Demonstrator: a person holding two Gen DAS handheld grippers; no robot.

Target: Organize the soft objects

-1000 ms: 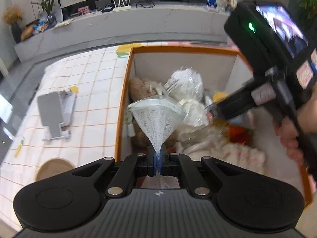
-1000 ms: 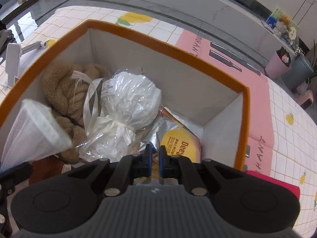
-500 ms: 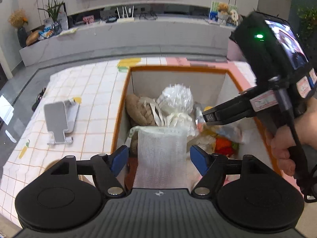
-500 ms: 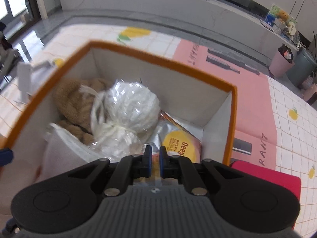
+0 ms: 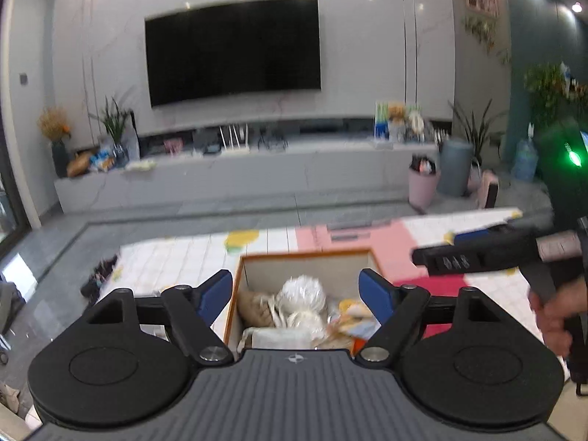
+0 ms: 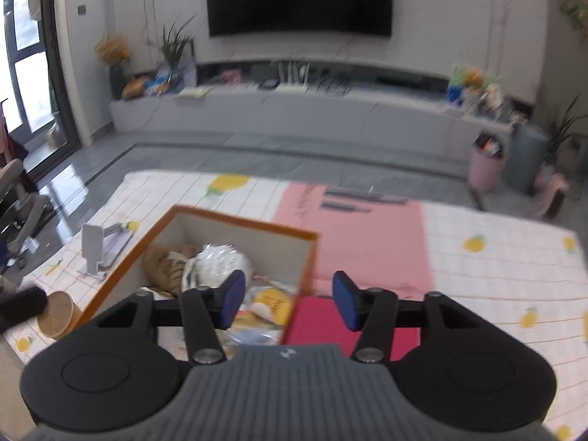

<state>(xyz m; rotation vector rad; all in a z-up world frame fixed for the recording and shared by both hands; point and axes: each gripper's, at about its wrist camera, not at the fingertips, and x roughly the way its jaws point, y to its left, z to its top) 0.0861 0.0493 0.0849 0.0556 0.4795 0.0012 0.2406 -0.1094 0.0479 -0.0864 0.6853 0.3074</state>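
An orange-rimmed storage box (image 5: 305,253) (image 6: 242,220) stands on the patterned mat. Inside lie a brown plush toy (image 6: 163,262), a white item wrapped in clear plastic (image 5: 303,292) (image 6: 222,262), a white mesh pouch (image 5: 279,336) and a yellow snack packet (image 6: 273,303). My left gripper (image 5: 297,296) is open and empty, raised above the box's near side. My right gripper (image 6: 288,303) is open and empty, above the box's right edge; it also shows in the left wrist view (image 5: 477,255).
A red flat item (image 6: 323,323) lies right of the box. A grey phone stand (image 6: 97,248) and a paper cup (image 6: 60,312) sit to its left. A TV wall, low console, pink bin (image 6: 485,167) and plants stand beyond the mat.
My left gripper let go of the white mesh pouch, which now lies in the box. My right gripper opened. Both grippers lifted up and back from the box.
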